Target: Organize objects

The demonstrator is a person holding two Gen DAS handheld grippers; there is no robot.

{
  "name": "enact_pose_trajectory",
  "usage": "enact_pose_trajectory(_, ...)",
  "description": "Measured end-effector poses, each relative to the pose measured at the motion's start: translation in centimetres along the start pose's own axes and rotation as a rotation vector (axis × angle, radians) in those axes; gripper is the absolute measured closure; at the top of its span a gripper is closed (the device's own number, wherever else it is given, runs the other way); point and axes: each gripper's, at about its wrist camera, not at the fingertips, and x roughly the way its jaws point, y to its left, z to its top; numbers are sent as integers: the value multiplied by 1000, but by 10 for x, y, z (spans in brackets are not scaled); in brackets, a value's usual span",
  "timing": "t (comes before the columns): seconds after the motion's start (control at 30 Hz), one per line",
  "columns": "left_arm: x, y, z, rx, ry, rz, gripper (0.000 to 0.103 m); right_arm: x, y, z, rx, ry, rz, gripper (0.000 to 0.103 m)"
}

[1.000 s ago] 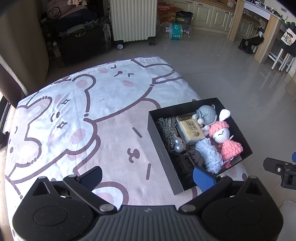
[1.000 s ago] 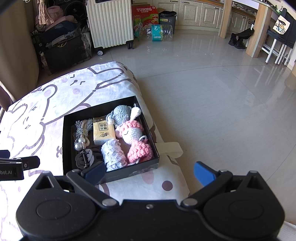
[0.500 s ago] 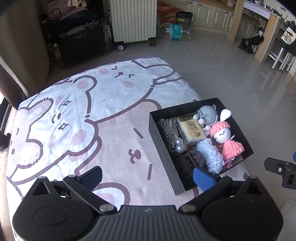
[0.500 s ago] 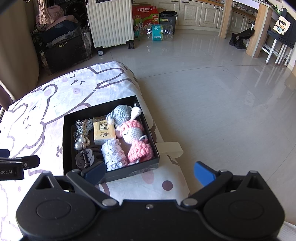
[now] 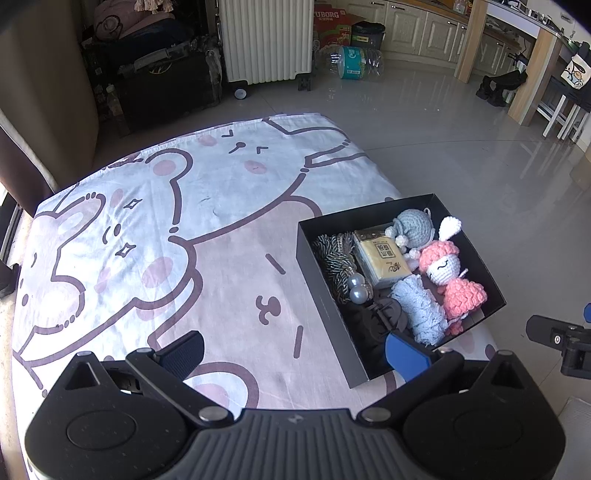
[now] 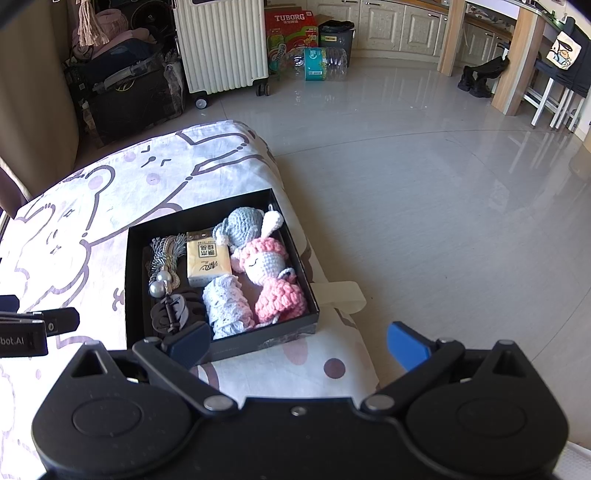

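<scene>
A black open box (image 5: 321, 280) (image 6: 133, 269) sits at the right edge of a bed with a bear-print sheet (image 5: 147, 229) (image 6: 74, 221). Inside lie a pink crochet doll (image 5: 450, 280) (image 6: 273, 277), a grey crochet toy (image 5: 413, 225) (image 6: 242, 223), a tissue pack (image 5: 384, 258) (image 6: 207, 258), a pale blue lace roll (image 5: 421, 310) (image 6: 227, 306), a tassel with pearls (image 5: 340, 262) (image 6: 162, 262) and a black hair clip (image 5: 376, 321) (image 6: 173, 310). My left gripper (image 5: 293, 350) is open and empty above the sheet at the box's near left corner. My right gripper (image 6: 297, 341) is open and empty above the box's near edge.
A white suitcase (image 5: 266, 40) (image 6: 221, 44), dark bags (image 5: 162, 81) and a red carton (image 6: 291, 33) stand on the tiled floor beyond the bed. A wooden table leg (image 6: 513, 62) and stools stand at the far right. The bed's edge drops off right of the box.
The left wrist view has drifted slightly, so the bed and box sit a little lower. Both grippers stay open and empty; the box contents have not moved.
</scene>
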Motion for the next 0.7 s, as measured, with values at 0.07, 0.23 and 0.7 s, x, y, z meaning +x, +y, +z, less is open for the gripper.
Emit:
enact_pose_trajectory(0.07, 1, -1, 0, 1, 2, 3, 0, 0, 0, 0, 0, 0, 0, 0)
enact_pose_trajectory(0.23, 1, -2, -1, 4, 2, -4, 0, 0, 0, 0, 0, 0, 0, 0)
enact_pose_trajectory(0.7, 1, -2, 0, 3, 5, -5, 0, 2, 0, -2, -4, 3, -1, 0)
